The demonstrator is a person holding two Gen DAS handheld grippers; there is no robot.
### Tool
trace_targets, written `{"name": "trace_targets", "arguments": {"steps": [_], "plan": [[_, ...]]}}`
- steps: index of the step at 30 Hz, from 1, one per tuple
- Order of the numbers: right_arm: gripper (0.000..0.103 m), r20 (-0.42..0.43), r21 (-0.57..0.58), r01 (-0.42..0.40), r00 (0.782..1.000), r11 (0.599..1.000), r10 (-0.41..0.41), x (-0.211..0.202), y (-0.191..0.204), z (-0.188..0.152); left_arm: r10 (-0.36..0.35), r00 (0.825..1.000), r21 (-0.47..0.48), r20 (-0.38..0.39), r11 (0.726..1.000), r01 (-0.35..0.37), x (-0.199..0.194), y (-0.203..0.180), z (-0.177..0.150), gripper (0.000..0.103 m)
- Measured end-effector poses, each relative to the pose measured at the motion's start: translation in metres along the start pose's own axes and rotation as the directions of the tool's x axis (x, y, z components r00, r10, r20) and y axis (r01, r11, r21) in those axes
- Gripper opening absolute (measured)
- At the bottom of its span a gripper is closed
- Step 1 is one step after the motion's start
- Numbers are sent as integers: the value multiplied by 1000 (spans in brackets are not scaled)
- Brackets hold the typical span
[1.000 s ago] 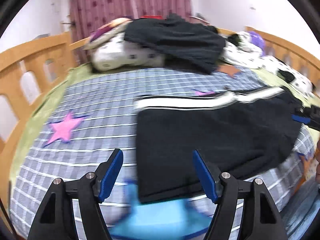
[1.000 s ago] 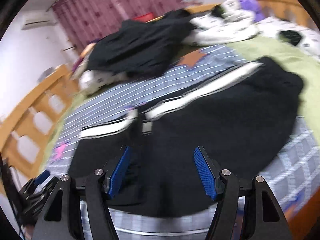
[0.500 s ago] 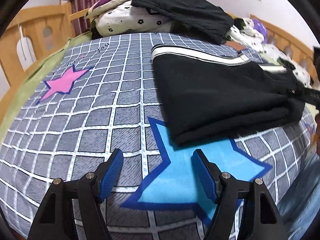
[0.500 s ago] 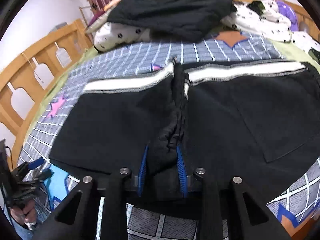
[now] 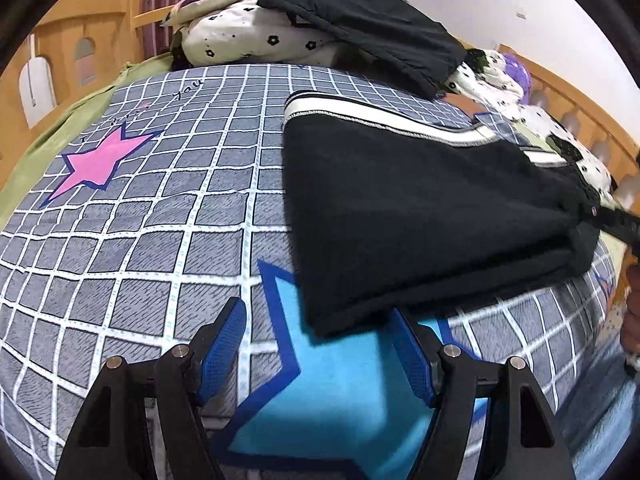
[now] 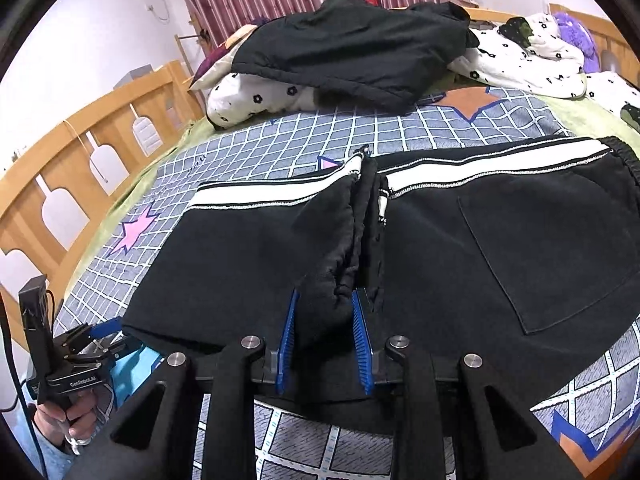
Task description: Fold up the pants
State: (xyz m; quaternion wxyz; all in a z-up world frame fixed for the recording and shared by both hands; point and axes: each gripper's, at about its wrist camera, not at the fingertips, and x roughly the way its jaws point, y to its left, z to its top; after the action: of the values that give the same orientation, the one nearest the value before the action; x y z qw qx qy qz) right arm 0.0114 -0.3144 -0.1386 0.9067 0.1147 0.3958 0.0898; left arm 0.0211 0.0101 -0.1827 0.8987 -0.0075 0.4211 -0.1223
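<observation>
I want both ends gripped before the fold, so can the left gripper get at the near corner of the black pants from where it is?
Probably yes. The left gripper is open, and the pants corner lies just ahead of its fingers, with only bare bedspread between.

The pants [image 6: 440,240] lie flat across the near part of the bed [image 5: 160,200], waistband toward the right in the right wrist view. A bunched fold of the pants sits between the fingers of the right gripper [image 6: 324,332] at the near edge. The left gripper [image 5: 320,344] hovers at the pants' near left corner, apparently just short of it. Behind the pants, a jacket [image 6: 352,48] lies on a pile of bedding [image 6: 256,100]. A wooden rail [image 6: 80,152] runs along the bed's left side.
</observation>
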Motion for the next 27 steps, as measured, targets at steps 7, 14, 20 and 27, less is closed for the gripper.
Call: {"name": "trace_targets", "arguments": {"steps": [7, 14, 20, 27], "plan": [[24, 52, 15, -56, 997, 998, 55, -12, -1, 0, 59, 997, 2, 58, 998, -59, -6, -5, 2, 70], [26, -152, -53, 54, 986, 997, -61, 22, -2, -23, 56, 997, -53, 44, 997, -54, -3, 11, -4, 72], [49, -83, -56, 15, 996, 998, -19, 2, -4, -5, 42, 998, -42, 45, 998, -40, -1, 13, -2, 72], [53, -99, -110, 130, 985, 985, -141, 60, 1, 60, 28, 998, -53, 53, 998, -25, 1, 13, -3, 73]]}}
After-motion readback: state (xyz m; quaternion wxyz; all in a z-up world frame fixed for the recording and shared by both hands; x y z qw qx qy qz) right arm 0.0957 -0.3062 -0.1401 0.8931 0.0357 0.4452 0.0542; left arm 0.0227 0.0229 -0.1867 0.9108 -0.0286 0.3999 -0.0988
